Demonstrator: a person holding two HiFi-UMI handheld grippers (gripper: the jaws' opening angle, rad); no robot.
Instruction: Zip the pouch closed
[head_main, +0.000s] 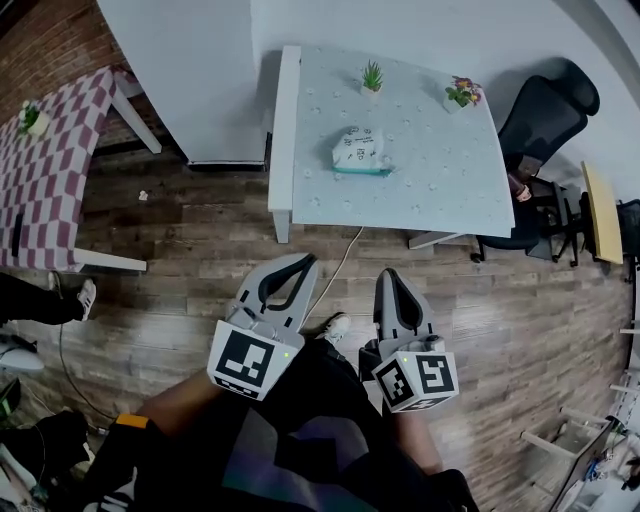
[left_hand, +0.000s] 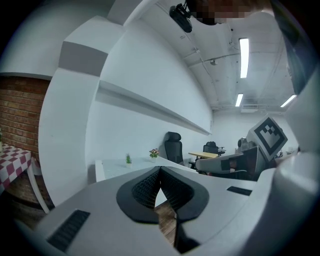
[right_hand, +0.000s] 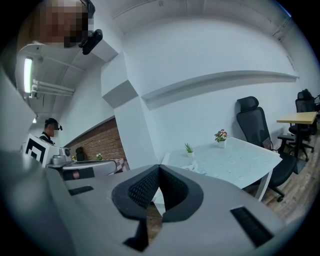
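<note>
A white pouch with a teal edge (head_main: 361, 152) lies near the middle of the pale table (head_main: 450, 200), far ahead of both grippers. My left gripper (head_main: 306, 262) hangs over the wooden floor short of the table, its jaws shut with nothing between them. Beside it, my right gripper (head_main: 390, 276) is likewise shut and empty. In the left gripper view the jaw tips (left_hand: 160, 169) meet, with the table (left_hand: 112, 167) beyond them. The right gripper view shows the shut tips (right_hand: 159, 166) and the table (right_hand: 235, 160) behind; the pouch is mostly hidden there by the jaws.
Two small potted plants (head_main: 372, 77) (head_main: 462, 93) stand at the table's far side. A black office chair (head_main: 545, 115) sits at its right. A checkered table (head_main: 50, 170) stands to the left. A cable (head_main: 340, 265) trails across the floor. Another person (right_hand: 50, 131) stands in the background.
</note>
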